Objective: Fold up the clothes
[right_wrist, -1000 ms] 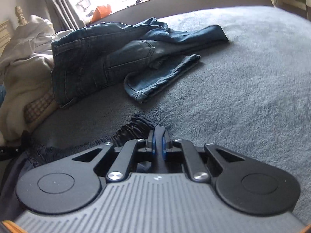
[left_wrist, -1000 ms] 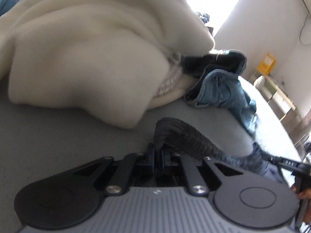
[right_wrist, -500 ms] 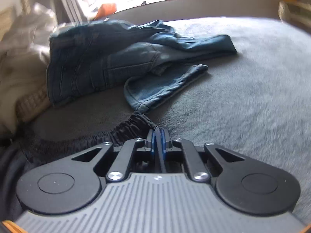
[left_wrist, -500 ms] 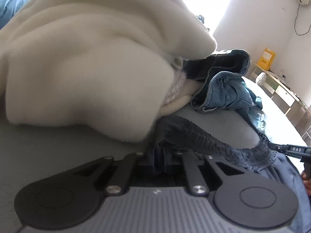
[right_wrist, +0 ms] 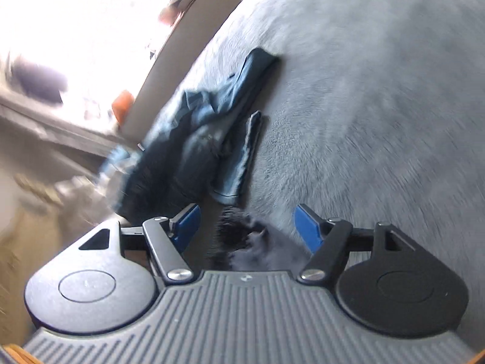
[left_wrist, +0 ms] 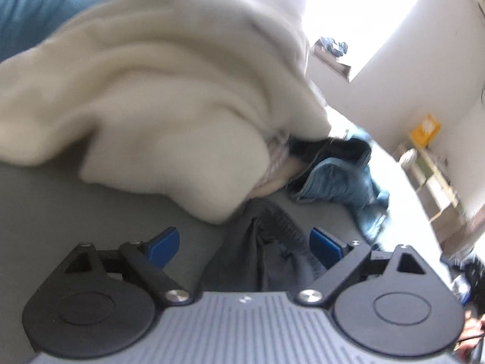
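Observation:
A dark grey garment with an elastic waistband (left_wrist: 272, 242) lies on the grey bed cover, between the spread blue pads of my left gripper (left_wrist: 245, 242), which is open and not holding it. In the right wrist view the same dark garment (right_wrist: 245, 242) lies between the spread pads of my right gripper (right_wrist: 248, 224), also open. The right view is tilted and blurred.
A big cream fleece pile (left_wrist: 157, 106) lies close ahead of the left gripper. Blue jeans (left_wrist: 339, 179) lie to its right and show in the right wrist view (right_wrist: 206, 139). The grey bed cover (right_wrist: 379, 106) spreads right. A shelf unit (left_wrist: 430, 176) stands by the wall.
Both grippers have opened and let go of the dark garment's waistband, which dropped onto the bed. The right gripper has rolled and moved fast.

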